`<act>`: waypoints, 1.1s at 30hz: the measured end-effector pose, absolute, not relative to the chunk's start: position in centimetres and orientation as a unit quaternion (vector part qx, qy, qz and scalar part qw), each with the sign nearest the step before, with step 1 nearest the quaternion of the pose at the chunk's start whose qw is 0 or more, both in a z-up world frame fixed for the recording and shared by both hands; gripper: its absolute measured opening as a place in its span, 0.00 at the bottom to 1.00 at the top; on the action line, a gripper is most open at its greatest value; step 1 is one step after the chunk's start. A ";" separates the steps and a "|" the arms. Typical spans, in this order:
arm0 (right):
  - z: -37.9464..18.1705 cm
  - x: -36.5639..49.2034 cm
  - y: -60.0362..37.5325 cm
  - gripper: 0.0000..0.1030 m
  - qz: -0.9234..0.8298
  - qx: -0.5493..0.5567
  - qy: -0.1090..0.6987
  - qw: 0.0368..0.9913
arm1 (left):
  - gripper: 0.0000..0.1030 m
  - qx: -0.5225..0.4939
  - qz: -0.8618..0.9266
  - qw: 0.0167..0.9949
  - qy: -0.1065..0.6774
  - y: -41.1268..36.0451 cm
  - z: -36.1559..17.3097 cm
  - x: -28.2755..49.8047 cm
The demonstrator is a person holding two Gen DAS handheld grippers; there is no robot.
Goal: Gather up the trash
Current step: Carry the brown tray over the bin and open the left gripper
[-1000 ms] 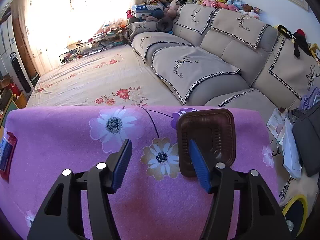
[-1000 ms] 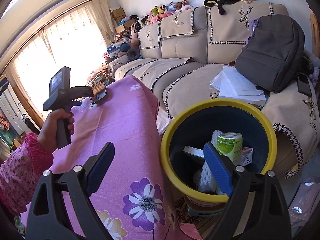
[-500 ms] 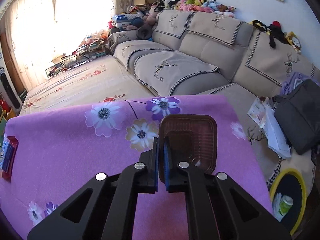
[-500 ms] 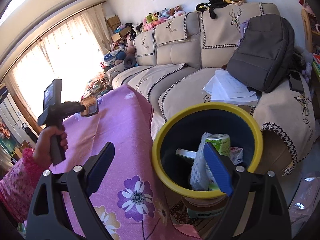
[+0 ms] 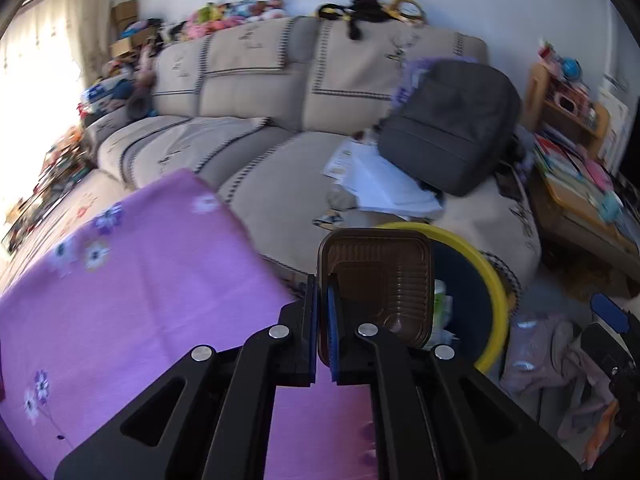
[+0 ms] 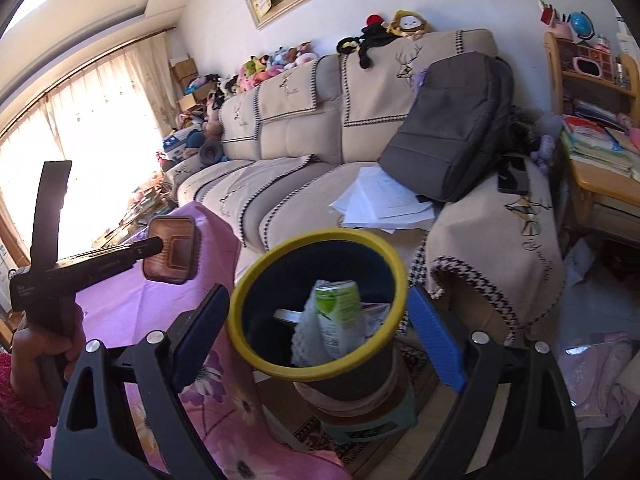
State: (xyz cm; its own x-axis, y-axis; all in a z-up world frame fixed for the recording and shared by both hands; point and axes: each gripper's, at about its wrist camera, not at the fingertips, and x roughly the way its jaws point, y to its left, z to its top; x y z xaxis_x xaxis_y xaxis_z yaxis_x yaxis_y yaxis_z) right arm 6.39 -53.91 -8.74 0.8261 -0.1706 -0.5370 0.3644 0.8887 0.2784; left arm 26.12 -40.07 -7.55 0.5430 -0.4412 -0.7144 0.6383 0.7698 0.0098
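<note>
Beside yellow-rimmed bin point(image 6: 320, 304), left claw point(image 5: 322, 320) pinching brown tray point(image 5: 380, 280), sofa point(image 6: 360, 128) behind

Both the left gripper point(image 5: 323, 320) and the right gripper point(image 6: 316, 336) are matte black frames with triangular cut-outs, round silver screws at the joints and blue ribbed finger pads point(image 6: 434, 340), and the person's left hand point(image 6: 38, 354) shows bare skin below a pink patterned sleeve point(image 6: 20, 412).
</note>
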 end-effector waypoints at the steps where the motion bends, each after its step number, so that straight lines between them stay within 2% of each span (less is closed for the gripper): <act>1: -8.8 6.2 -54.0 0.83 -0.147 0.186 0.259 0.936 | 0.05 0.142 -0.319 0.862 0.368 -41.3 -7.9 25.7; 10: -8.7 5.1 -54.6 0.83 -0.190 0.160 0.270 0.930 | 0.07 0.175 -0.322 0.812 0.454 -49.2 -13.1 26.9; 11: -8.7 5.1 -54.6 0.83 -0.195 0.157 0.272 0.929 | 0.12 0.173 -0.319 0.807 0.466 -49.3 -13.7 27.3; 13: -8.7 5.1 -54.4 0.84 -0.201 0.151 0.276 0.928 | 0.46 0.165 -0.313 0.797 0.489 -49.5 -14.8 28.0; 18: -8.5 5.1 -53.6 0.84 -0.199 0.137 0.282 0.929 | 0.53 0.137 -0.314 0.808 0.480 -47.2 -14.2 27.4; 20: -8.2 5.2 -52.9 0.85 -0.193 0.131 0.280 0.931 | 0.61 0.123 -0.316 0.824 0.454 -44.9 -12.4 26.4; 25: -7.4 5.6 -50.0 0.87 -0.152 0.114 0.277 0.942 | 0.92 0.106 -0.293 0.882 0.355 -36.4 -6.9 21.7; 27: -7.0 5.8 -48.6 0.88 -0.132 0.106 0.275 0.946 | 0.95 0.094 -0.274 0.900 0.325 -32.4 -4.9 19.8; 33: -5.6 6.4 -43.7 0.89 -0.081 0.080 0.263 0.958 | 0.95 0.067 -0.194 0.936 0.285 -20.7 -1.4 14.8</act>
